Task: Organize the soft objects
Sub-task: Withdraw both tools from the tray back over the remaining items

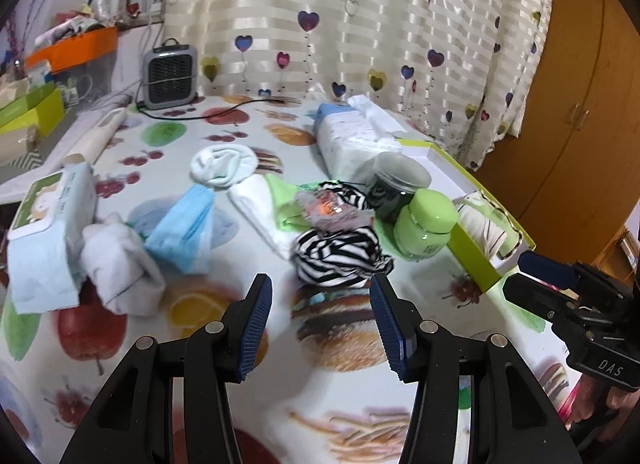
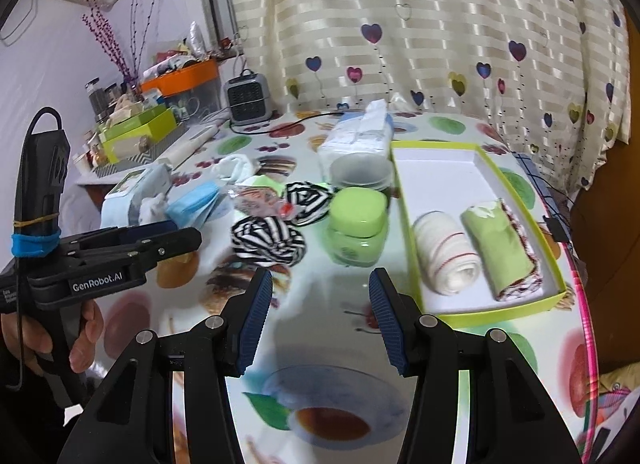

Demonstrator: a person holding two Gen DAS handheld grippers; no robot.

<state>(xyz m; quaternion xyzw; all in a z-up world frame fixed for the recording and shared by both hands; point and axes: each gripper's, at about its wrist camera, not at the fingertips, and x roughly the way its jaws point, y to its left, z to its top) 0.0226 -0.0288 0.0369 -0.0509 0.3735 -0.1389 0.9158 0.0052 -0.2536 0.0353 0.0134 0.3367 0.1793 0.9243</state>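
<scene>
1. Progress (a judgement): sorting looks partly done. The green-rimmed box [image 2: 520, 306] already holds two rolled soft items, a white roll w/ thin red stripes [image 2: 446, 254] and a green roll [image 2: 500, 248], lying side by side at the box's near end. The far part of the box is bare.
2. Left to do: most soft things sit loose on the desk [image 2: 320, 328], all left of the box.
3. Count of loose soft items, as far as visible: two zebra-striped bundles, the nearer one [image 1: 340, 256] closest to the box's near corner and the further one [image 1: 352, 193] behind it; two white sock-like bundles [image 1: 120, 264] [image 1: 224, 163], both well left of the box; one blue cloth stack [image 1: 184, 232]; one white-and-green folded cloth [image 1: 264, 199].
4. Other things (prob. not for sorting): one green jar [image 2: 356, 223] just left of the box, one clear jar [image 2: 362, 173] behind it, one crinkly packet [image 1: 328, 209], two wipe packs [image 1: 52, 240] [image 1: 352, 135].
5. Left gripper [image 1: 320, 318]: fingers apart, nothing between them, aimed at the nearer zebra bundle but not touching it.
6. Right gripper [image 2: 320, 318]: fingers apart and empty, over bare desk just left of the box's near end.
7. Likely next (guess): the nearer zebra bundle goes into the box.
</scene>
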